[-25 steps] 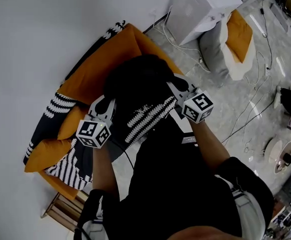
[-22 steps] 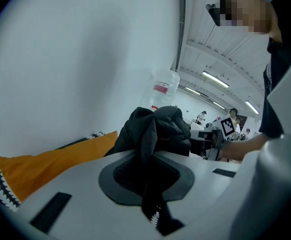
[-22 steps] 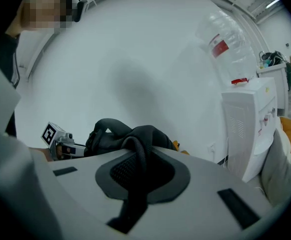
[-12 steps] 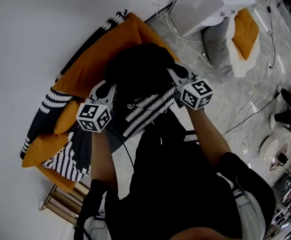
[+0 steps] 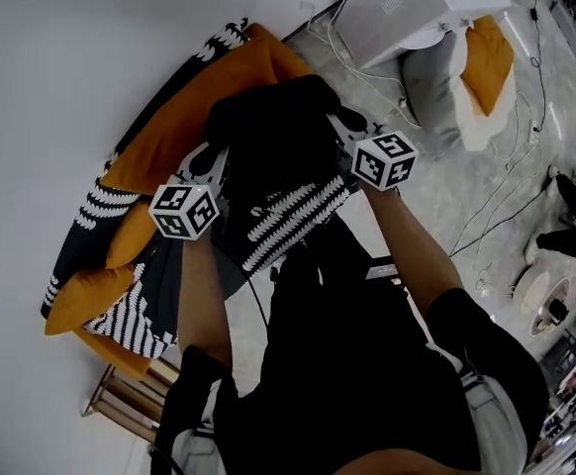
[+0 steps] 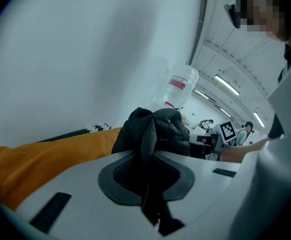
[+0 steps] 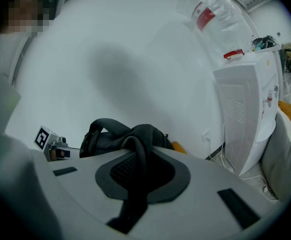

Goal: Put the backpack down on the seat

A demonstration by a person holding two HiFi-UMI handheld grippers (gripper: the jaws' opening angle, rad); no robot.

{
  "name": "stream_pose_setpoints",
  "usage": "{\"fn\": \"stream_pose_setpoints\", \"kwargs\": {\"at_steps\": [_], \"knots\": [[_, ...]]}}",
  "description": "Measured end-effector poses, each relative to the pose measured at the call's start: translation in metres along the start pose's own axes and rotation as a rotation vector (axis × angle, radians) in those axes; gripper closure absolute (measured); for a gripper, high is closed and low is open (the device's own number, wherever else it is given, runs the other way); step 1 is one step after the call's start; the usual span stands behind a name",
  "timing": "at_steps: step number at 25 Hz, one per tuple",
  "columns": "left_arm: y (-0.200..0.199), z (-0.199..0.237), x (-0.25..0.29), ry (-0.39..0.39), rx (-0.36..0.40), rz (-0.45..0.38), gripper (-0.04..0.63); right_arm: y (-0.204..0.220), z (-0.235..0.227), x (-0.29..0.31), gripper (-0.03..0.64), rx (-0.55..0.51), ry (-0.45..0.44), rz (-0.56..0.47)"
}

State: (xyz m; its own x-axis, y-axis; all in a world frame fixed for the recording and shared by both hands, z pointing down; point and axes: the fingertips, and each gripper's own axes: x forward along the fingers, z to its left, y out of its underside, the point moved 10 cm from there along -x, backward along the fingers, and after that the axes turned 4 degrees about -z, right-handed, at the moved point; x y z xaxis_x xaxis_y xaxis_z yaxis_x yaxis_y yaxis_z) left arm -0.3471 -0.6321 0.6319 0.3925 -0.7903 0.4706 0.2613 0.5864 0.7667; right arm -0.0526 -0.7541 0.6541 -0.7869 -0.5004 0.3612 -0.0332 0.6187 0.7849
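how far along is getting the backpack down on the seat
Done: the backpack is gripped and over the orange seat. In hand: the left gripper and right gripper are each shut on its black fabric. Left: lower it onto the seat and let go; whether it touches the seat yet cannot be told.

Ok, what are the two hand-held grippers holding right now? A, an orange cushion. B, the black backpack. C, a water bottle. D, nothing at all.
B: the left hand-held gripper and the right hand-held gripper each have their jaws closed on black fabric of the backpack.
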Motion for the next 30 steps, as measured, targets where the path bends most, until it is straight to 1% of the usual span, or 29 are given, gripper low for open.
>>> {"fn": "stream_pose_setpoints", "kwargs": {"at_steps": [3, 6, 8, 12, 15, 19, 24, 27, 30], "knots": [[0.005, 0.008, 0.013, -0.017, -0.014, 0.012, 0.551, 0.004, -0.012, 0.012, 0.569, -0.005, 0.006, 0.034], [0.008, 0.014, 0.025, -0.058, -0.017, 0.026, 0.550, 0.008, -0.023, 0.024, 0.569, -0.011, 0.009, 0.064], [0.009, 0.016, 0.035, -0.079, -0.021, 0.039, 0.549, 0.010, -0.033, 0.032, 0.569, 0.006, 0.027, 0.082], [0.013, 0.022, 0.056, -0.140, -0.005, 0.084, 0.548, 0.016, -0.050, 0.054, 0.569, 0.016, 0.068, 0.122], [0.019, 0.027, 0.067, -0.175, -0.015, 0.119, 0.546, 0.023, -0.061, 0.065, 0.569, 0.008, 0.072, 0.154], [0.025, 0.036, 0.078, -0.184, -0.045, 0.167, 0.543, 0.032, -0.072, 0.076, 0.569, 0.004, 0.079, 0.188], [0.039, 0.037, 0.076, -0.202, -0.077, 0.219, 0.540, 0.046, -0.069, 0.071, 0.568, -0.003, 0.085, 0.238], [0.043, 0.033, 0.070, -0.213, -0.054, 0.255, 0.529, 0.049, -0.067, 0.066, 0.565, -0.013, 0.073, 0.274], [0.048, 0.027, 0.064, -0.219, -0.033, 0.275, 0.511, 0.049, -0.065, 0.058, 0.539, -0.033, 0.062, 0.309]]}}
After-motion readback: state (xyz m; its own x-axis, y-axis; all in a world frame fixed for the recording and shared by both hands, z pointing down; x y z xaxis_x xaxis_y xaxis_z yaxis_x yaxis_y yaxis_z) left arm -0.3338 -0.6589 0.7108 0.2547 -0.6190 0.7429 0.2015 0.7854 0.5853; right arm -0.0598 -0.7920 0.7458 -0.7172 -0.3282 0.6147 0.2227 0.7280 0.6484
